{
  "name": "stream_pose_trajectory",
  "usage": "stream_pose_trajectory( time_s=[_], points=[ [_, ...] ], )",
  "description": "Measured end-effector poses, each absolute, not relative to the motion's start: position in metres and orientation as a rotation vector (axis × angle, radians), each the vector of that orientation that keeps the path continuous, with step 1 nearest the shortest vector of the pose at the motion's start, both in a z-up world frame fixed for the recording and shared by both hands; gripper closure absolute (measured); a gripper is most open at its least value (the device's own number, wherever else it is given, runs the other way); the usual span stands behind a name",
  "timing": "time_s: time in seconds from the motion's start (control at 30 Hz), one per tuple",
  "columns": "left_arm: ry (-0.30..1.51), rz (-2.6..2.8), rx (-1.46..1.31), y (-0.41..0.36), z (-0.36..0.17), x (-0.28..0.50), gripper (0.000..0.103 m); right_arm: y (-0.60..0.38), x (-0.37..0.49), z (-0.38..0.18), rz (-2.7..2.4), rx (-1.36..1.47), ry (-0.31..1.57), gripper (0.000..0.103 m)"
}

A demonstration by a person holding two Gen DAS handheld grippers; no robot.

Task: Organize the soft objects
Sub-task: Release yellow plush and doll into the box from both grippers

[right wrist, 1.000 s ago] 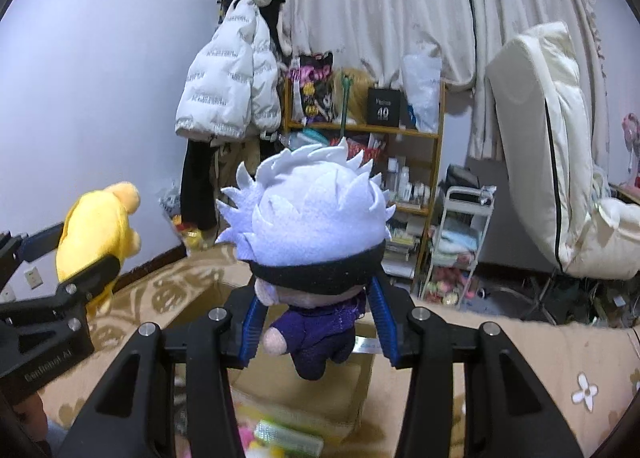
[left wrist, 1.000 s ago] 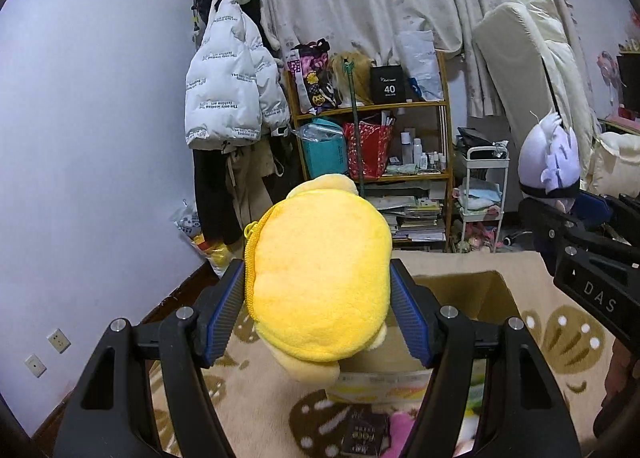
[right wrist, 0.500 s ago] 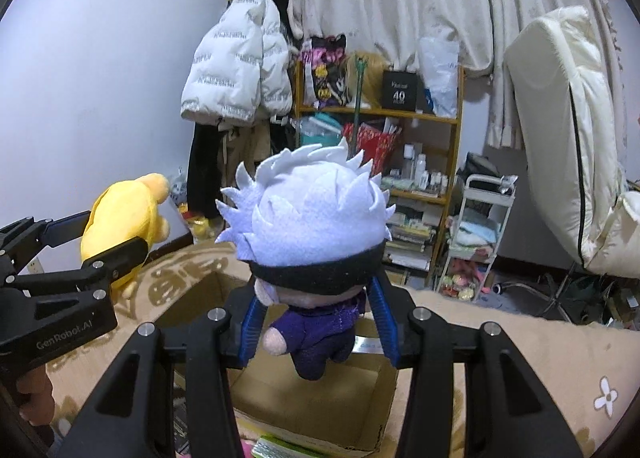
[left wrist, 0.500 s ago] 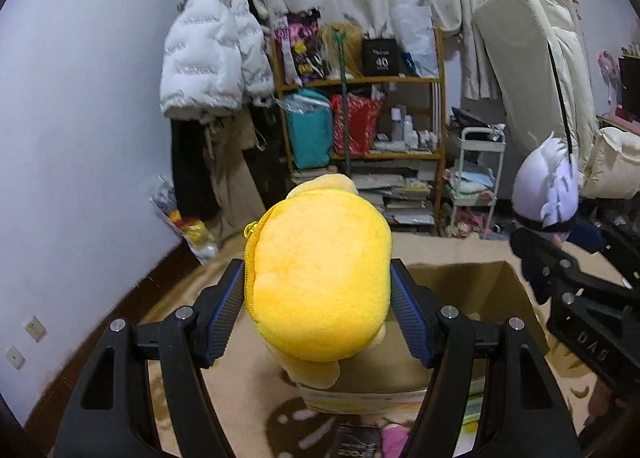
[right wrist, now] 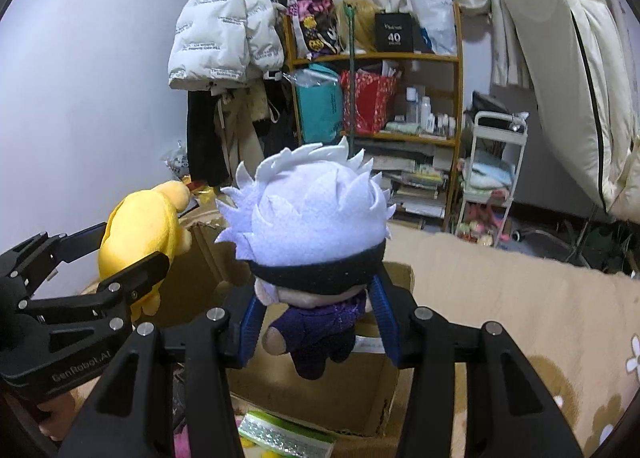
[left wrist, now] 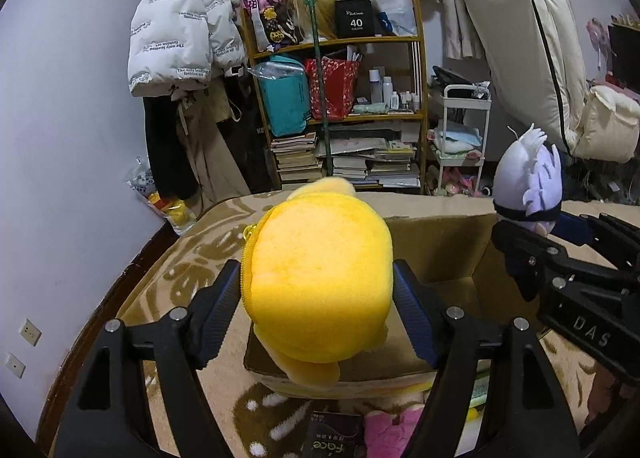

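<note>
Left gripper (left wrist: 318,298), fingers clamped on a yellow plush toy (left wrist: 318,282); right gripper (right wrist: 318,318), fingers clamped on a white-haired plush doll (right wrist: 316,242). Both toys hang above an open cardboard box (right wrist: 320,398) on a patterned blanket (right wrist: 520,298); bookshelf (left wrist: 352,117) behind.

Dim indoor light, sharp focus, fisheye bending, dark corners

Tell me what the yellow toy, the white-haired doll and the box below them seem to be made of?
Yellow toy: soft fuzzy plush, matte, with a zipper along its edge. White-haired doll: fleece-like fabric with stiffer felt-like hair spikes, likely stuffed. Box: plain brown cardboard, dull, with raw flaps.
</note>
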State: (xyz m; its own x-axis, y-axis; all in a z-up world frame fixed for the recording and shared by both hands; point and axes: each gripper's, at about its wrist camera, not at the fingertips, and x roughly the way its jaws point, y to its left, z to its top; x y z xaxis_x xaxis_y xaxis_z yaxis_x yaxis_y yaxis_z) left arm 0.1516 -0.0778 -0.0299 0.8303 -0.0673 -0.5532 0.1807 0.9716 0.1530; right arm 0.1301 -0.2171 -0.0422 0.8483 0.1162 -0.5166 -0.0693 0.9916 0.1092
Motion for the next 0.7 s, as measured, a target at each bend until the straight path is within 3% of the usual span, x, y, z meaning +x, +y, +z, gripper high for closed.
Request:
stream_pose_trajectory(
  time_s=[0.13, 0.23, 0.53, 0.7],
  points=[
    [0.569, -0.135, 0.208, -0.077, -0.029, 0.148, 0.014, -0.223, 0.130, -0.049, 0.104, 0.119, 0.582, 0.050],
    [0.561, -0.122, 0.217, -0.077, -0.029, 0.146, 0.013, -0.225, 0.130, -0.054, 0.112, 0.134, 0.611, 0.048],
    [0.606, -0.064, 0.207, -0.059, -0.034, 0.139, 0.002, -0.221, 0.120, -0.057, 0.129, 0.136, 0.613, 0.012],
    [0.627, -0.041, 0.219, -0.051, -0.034, 0.133, 0.002, -0.219, 0.108, -0.055, 0.122, 0.144, 0.614, 0.000]
  ],
)
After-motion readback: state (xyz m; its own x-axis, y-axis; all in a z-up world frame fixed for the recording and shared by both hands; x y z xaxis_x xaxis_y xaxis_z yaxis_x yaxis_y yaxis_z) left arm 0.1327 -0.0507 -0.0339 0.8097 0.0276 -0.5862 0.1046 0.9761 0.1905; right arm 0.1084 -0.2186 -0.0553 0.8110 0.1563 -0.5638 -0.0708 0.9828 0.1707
